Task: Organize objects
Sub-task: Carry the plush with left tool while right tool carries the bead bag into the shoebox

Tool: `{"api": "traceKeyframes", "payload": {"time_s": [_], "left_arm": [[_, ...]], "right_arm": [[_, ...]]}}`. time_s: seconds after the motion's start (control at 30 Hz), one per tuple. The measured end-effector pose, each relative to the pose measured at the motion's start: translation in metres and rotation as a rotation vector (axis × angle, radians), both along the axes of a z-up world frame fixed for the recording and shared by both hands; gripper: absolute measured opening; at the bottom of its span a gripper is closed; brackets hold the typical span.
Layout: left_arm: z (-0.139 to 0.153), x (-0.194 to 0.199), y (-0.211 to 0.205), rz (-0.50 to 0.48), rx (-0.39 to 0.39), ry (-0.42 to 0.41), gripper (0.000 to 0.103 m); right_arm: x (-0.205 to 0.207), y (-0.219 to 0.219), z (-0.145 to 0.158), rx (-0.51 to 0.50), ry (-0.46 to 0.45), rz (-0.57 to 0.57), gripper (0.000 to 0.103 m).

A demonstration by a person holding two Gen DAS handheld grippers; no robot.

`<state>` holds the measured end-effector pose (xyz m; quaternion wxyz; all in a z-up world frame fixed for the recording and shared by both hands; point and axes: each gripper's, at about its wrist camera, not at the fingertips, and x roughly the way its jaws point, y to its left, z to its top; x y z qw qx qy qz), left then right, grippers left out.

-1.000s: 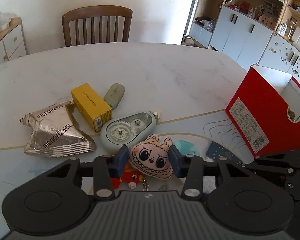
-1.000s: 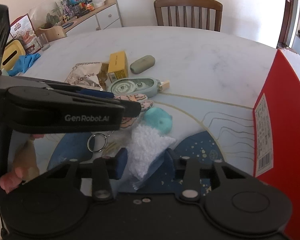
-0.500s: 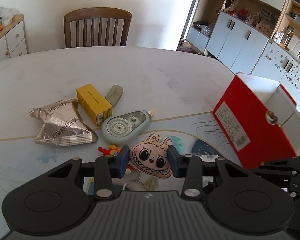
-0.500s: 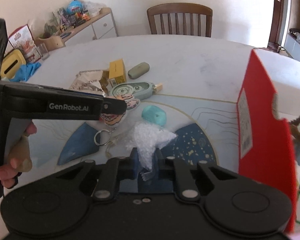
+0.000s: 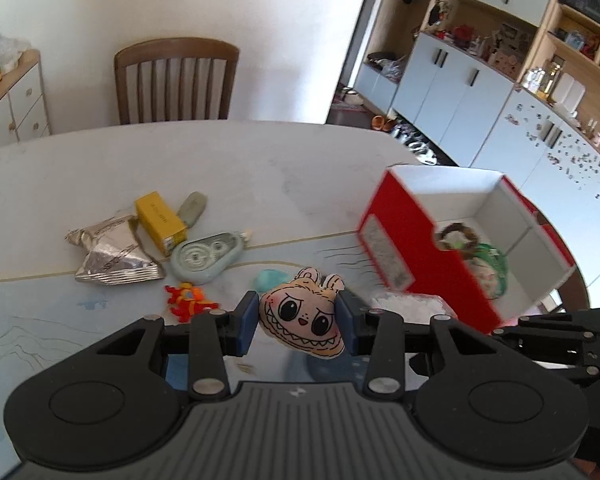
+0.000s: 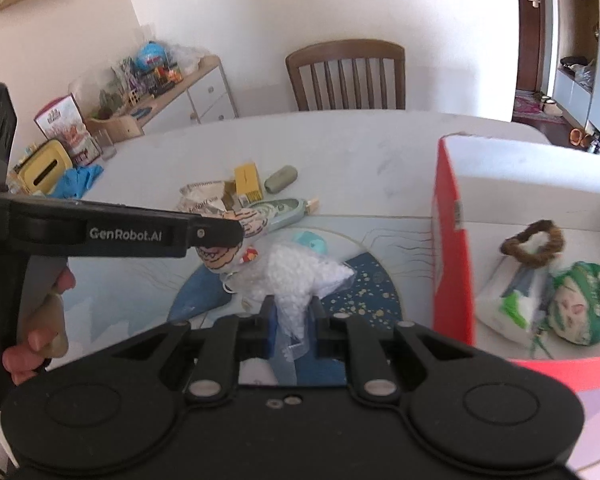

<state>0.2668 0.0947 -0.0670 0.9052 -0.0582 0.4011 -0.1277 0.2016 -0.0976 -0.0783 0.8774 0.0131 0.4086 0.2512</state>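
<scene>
Partly done: left hand-held gripper (image 5: 298, 322) clamps beige monster-face plush charm (image 5: 302, 322); right hand-held gripper (image 6: 292, 322) clamps clear bag of white pellets (image 6: 296, 280); red open cardboard box (image 6: 452, 248) right holds three items; six remain on desk (image 5: 260, 168).

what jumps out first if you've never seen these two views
The grinning plush face pinched in the left gripper, lifted over the table. Next, the open red box at the table's right edge, with a green-haired doll and a brown hair tie inside. The right gripper is clamped on a clear bag of white pellets.

The red box (image 5: 416, 248) stands open-topped at the right, its near wall upright. Bare table (image 5: 228, 168) lies beyond the clutter.
</scene>
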Motion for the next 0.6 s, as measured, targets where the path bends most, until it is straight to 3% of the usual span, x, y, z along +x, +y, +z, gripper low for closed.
{"api": "traceKeyframes", "payload": {"time_s": [0.3,0.6], "left_arm": [[0.031,-0.021,-0.051,-0.052,0.001,-0.036,0.041],[0.040,-0.024,-0.116,-0.089,0.015,-0.059,0.040]], "right_arm": [[-0.015,-0.048,0.030,0.034,-0.036,-0.039,0.014],[-0.015,-0.109,0.044,0.028,-0.071,-0.061,0.014]]}}
